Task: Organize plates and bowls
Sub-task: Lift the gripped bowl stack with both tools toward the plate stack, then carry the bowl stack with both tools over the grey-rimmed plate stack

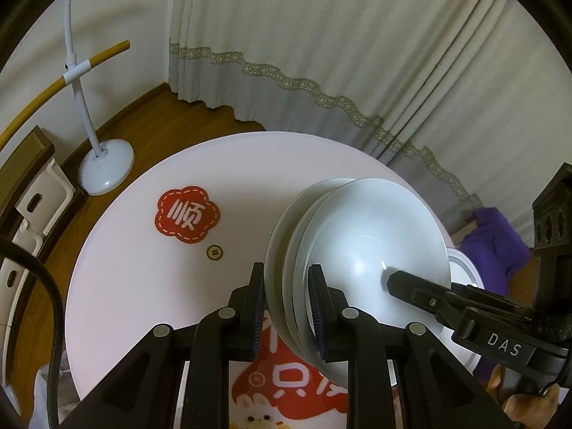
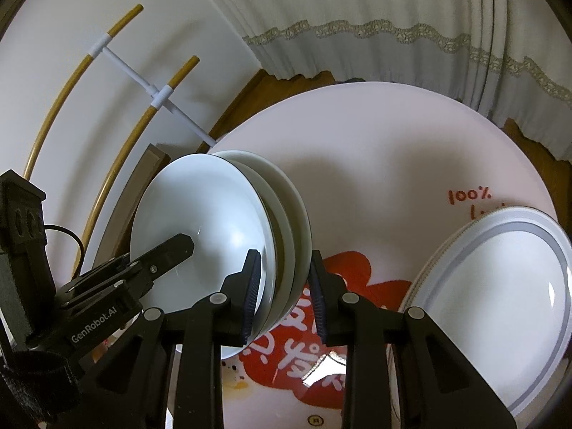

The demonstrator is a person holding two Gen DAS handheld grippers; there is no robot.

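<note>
Curtain (image 1: pixel 321 53), pale with a lace band, hangs across the far side of the room and reaches the wooden floor (image 1: pixel 143 114). Nearer stands a round white table (image 1: pixel 143 286) printed with red decals; a red flower-shaped mark with a white character sits toward its left in the left wrist view. A white lamp stand (image 1: pixel 105 171) rests on the floor beyond the table's left edge, and a purple cloth (image 1: pixel 497 239) lies on the floor to the far right.

On the table's right side, in the right wrist view, a stack of grey-rimmed plates (image 2: pixel 500 271) lies flat, well apart from both tools.

Between the two tools a stack of white bowls (image 1: pixel 357 236) is tipped on edge, clear of the plates; whether its lower rim touches the table cannot be told. Three or so nested rims are visible.

Left gripper (image 1: pixel 286 307) is clamped across the stacked rims, one pad on the outer bowl's underside, the other inside the innermost bowl. Right gripper (image 2: pixel 284 296) pinches the same stack from the opposite side, its pads likewise bearing on the rims. Part of a hand (image 1: pixel 525 404) shows at the near right, under the right tool's body.
</note>
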